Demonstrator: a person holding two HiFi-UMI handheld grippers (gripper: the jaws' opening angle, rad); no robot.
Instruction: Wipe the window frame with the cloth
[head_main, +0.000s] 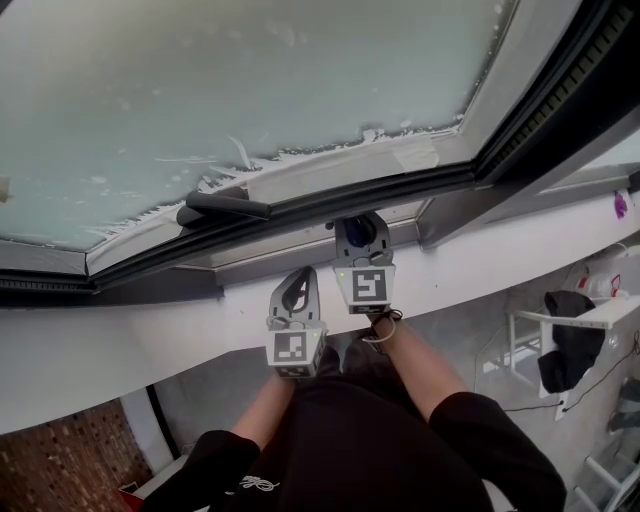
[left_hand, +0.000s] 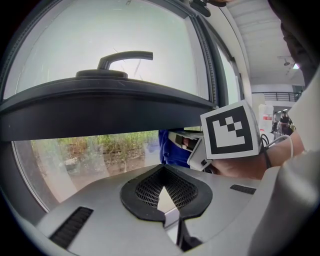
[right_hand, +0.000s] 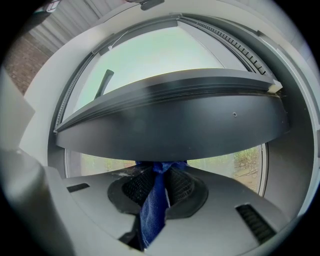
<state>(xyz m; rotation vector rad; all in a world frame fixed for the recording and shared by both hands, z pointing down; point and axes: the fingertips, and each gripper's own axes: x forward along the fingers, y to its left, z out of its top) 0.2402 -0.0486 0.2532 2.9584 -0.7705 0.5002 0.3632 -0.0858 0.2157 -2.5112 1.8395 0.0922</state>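
A tilted window has a dark frame (head_main: 300, 208) along its lower edge, which fills the middle of both gripper views (left_hand: 100, 107) (right_hand: 175, 125). My right gripper (head_main: 361, 234) is shut on a blue cloth (right_hand: 154, 202). The cloth's tip bunches against the underside of the dark frame (right_hand: 161, 166). The cloth (left_hand: 172, 147) also shows from the side in the left gripper view, next to the right gripper's marker cube (left_hand: 230, 131). My left gripper (head_main: 297, 292) hangs lower and to the left, over the white sill. It is shut with nothing in it (left_hand: 163, 172).
A black window handle (head_main: 225, 206) juts from the frame left of the grippers. A white sill (head_main: 150, 340) runs below the window. Far below at right stand a white table and a dark chair (head_main: 570, 340). A brick wall (head_main: 60, 450) shows at lower left.
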